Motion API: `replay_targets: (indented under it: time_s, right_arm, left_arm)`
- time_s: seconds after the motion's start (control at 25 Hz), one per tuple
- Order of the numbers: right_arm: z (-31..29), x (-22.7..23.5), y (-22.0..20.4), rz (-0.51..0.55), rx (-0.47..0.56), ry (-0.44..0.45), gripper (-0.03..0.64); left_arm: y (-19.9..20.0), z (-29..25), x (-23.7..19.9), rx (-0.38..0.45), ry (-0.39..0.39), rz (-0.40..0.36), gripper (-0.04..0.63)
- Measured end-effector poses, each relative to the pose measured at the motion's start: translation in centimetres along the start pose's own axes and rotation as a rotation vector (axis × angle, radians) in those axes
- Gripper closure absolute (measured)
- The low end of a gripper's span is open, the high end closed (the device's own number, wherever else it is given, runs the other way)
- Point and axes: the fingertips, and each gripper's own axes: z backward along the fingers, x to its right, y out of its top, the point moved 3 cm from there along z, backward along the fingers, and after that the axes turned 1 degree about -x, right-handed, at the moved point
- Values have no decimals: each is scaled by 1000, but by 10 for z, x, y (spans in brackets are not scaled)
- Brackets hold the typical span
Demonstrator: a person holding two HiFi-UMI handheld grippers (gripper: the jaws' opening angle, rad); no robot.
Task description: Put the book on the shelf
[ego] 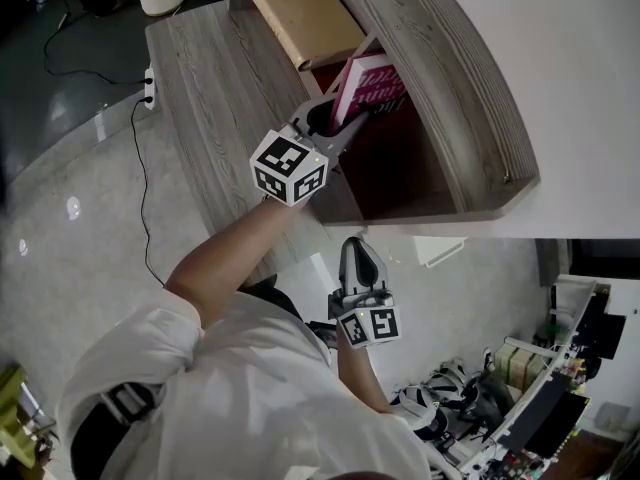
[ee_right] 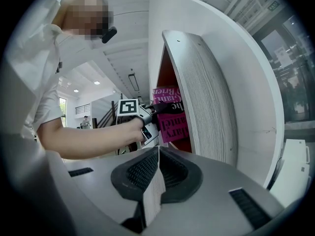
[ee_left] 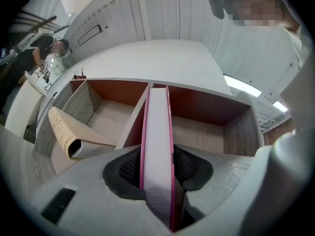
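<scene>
Left gripper (ego: 333, 120) clamped on pink book (ego: 372, 86), upright inside shelf (ego: 470, 108) compartment. Right gripper (ego: 358, 256) clenched, apart from shelf.

Rough, grey-grained wood shelf (ego: 430, 68) with a matt red-brown lining. The book (ee_left: 157, 132) pairs a glossy pink cover with matt white paper edges. The left gripper (ee_left: 156, 167) is matt grey plastic with ribbed black pads (ee_left: 127, 170).

Head view: from above, steeply down onto grey wood-grain shelf unit (ego: 480, 118). Left gripper view: v. close, straight into its red-backed compartments (ee_left: 206, 104). Right gripper view: farther back, off to side, looking along shelf's curved end; shares pink-covered book (ee_right: 174, 127) w/ both others.
</scene>
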Motion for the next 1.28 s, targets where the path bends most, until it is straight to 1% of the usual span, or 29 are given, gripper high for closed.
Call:
replay_targets:
  time_s: [0.52,0.84,1.04,1.28]
  right_arm:
    - [-4,-3,-6,-19,-8,9,598]
    - [-2,-4,-12,-28,-23,10,598]
    - [-8,-6,-16,-29,-28,17,598]
    - [-14,-9,-19,-35,-24,39,598]
  left_arm:
    - [-2,-2,-3,-37,-11,7,442]
    - [-4,8,-3,-49,-3,-13,402]
    - [-2,24,-7,-58,-1,-10,393]
    - [2,66,-4,-74,16,-27,391]
